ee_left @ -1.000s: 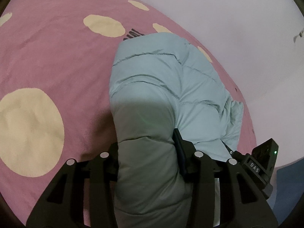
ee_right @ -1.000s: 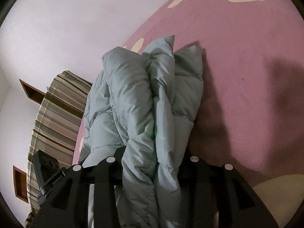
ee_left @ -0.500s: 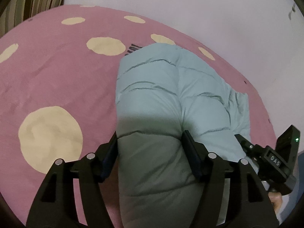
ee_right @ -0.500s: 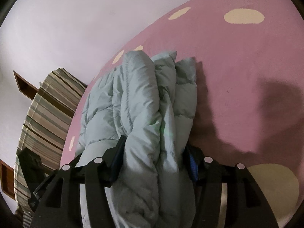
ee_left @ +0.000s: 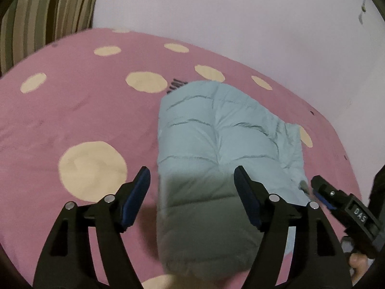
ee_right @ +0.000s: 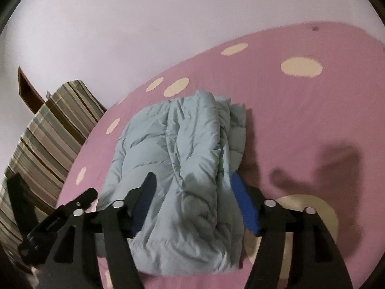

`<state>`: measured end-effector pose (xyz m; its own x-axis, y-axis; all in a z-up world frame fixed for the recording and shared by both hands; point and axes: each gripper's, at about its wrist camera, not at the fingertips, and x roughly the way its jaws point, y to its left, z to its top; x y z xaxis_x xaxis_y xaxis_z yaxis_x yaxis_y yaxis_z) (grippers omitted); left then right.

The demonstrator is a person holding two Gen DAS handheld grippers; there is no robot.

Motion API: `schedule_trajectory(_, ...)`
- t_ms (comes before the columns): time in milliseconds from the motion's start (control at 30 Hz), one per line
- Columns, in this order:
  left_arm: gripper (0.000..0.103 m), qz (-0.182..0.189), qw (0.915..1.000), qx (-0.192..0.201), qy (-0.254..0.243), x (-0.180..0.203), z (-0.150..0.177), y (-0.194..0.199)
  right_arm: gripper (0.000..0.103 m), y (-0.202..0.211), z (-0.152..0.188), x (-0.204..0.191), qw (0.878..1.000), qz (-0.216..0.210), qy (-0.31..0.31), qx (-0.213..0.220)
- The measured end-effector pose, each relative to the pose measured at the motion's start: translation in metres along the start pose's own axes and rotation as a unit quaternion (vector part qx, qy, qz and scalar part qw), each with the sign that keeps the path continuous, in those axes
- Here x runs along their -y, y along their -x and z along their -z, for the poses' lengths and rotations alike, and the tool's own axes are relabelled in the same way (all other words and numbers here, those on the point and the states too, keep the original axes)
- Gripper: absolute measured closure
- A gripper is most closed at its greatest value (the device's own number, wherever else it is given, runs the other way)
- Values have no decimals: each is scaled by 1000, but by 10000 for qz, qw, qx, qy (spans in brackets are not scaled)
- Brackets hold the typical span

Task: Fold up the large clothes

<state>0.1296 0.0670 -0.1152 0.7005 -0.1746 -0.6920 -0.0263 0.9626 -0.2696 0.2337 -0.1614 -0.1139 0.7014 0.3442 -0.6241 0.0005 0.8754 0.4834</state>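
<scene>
I'm over a bed with a pink bedspread (ee_left: 79, 110) dotted in cream, a striped cushion (ee_left: 43, 16) at its left corner and a plain pale wall (ee_left: 228, 19) behind. The folded pale-blue puffer jacket (ee_left: 216, 144) lies on the spread, its long axis running away from me toward the wall. My left hand-held gripper (ee_left: 192, 190) stands spread wide astride its near end, and my right hand-held gripper (ee_right: 192, 202) is likewise parted around the bundle, gripping nothing.

A pink bed cover (ee_left: 72, 120) with cream dots spread across the bed. A folded pale blue puffer jacket (ee_left: 216, 130) lay directly on it. A striped cushion (ee_right: 48, 132) sat at its edge.
</scene>
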Motion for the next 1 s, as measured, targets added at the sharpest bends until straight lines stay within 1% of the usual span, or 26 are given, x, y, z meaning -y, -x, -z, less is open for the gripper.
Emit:
schedule_trajectory(233,25,-254,9989,253,-291,10,9,32,35,24,9,-16,9988,341,330,137)
schedule_trajectory(300,23,-295,9986,308,-317,12,13,41,34,30,13,-21,9976,509,436,156)
schedule_trajectory(367,22,-357,9980,372,-355,14,15,48,29,36,17,-25,9964,637,522,187)
schedule_trajectory(467,20,-427,9973,455,-399,15,18,58,28,45,22,-32,9947,770,645,218)
schedule_trajectory(600,16,-493,9965,554,-398,15,21,69,27,52,28,-39,9920,889,861,268)
schedule_trajectory(767,15,-524,9959,594,-443,18,26,78,26,57,32,-42,9902,979,958,272)
schedule_trajectory(1000,15,-610,9951,624,-459,20,32,85,26,66,39,-46,9891,996,1040,303)
